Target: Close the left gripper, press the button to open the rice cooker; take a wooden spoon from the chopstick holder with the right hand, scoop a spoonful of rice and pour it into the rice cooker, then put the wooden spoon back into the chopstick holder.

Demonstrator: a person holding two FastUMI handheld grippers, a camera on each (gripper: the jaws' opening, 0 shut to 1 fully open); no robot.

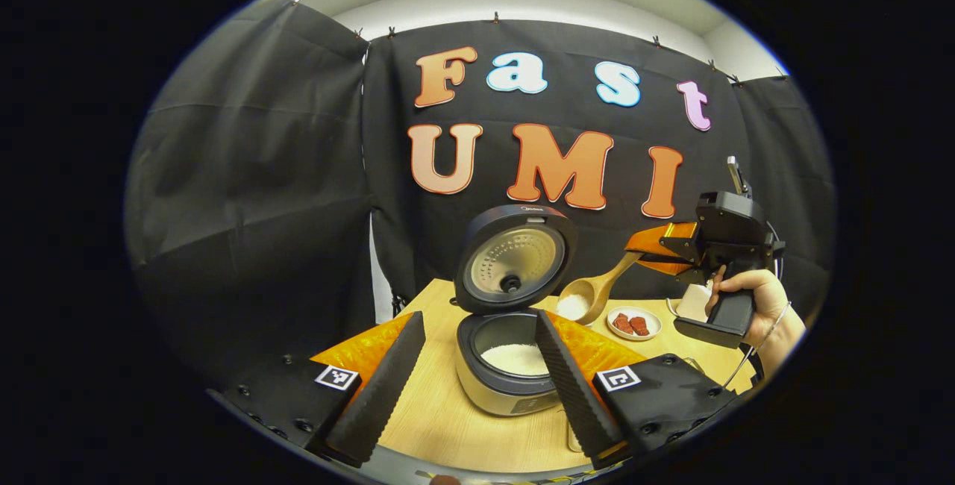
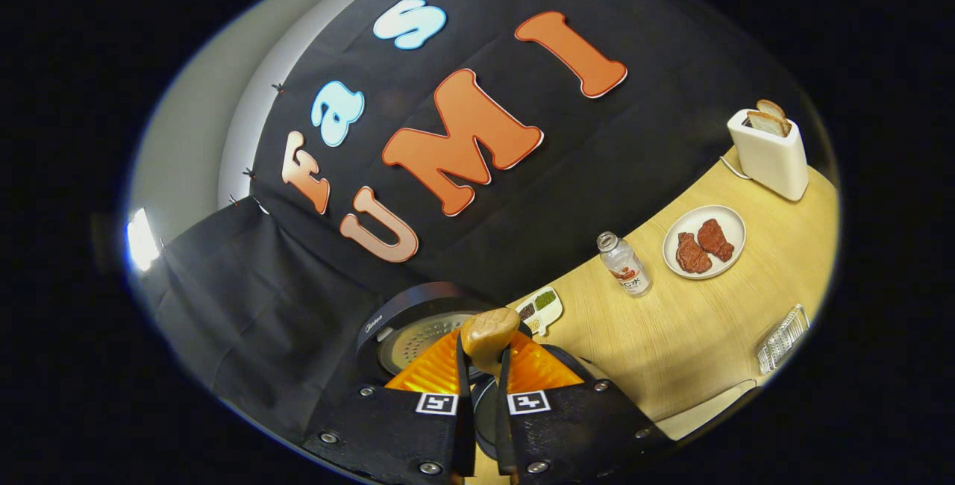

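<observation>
Table (image 1: pixel 448 418), spoon (image 1: pixel 589 295), possibly rice-laden.

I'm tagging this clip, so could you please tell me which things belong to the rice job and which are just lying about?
Job: rice cooker, lid open; wooden spoon with rice, held by right gripper; left gripper.
Lying about: toaster, meat plate, bottle, grater.

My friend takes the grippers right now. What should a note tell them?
Left gripper: jaws open, holding nothing, in front of the rice cooker.
Right gripper: jaws shut on the wooden spoon, its bowl of rice tilted beside the raised lid.
Done: cooker opened, spoon taken, rice scooped; white rice already lies in the pot.
Left: tip this spoonful into the pot, then put the spoon back in the chopstick holder.
</observation>
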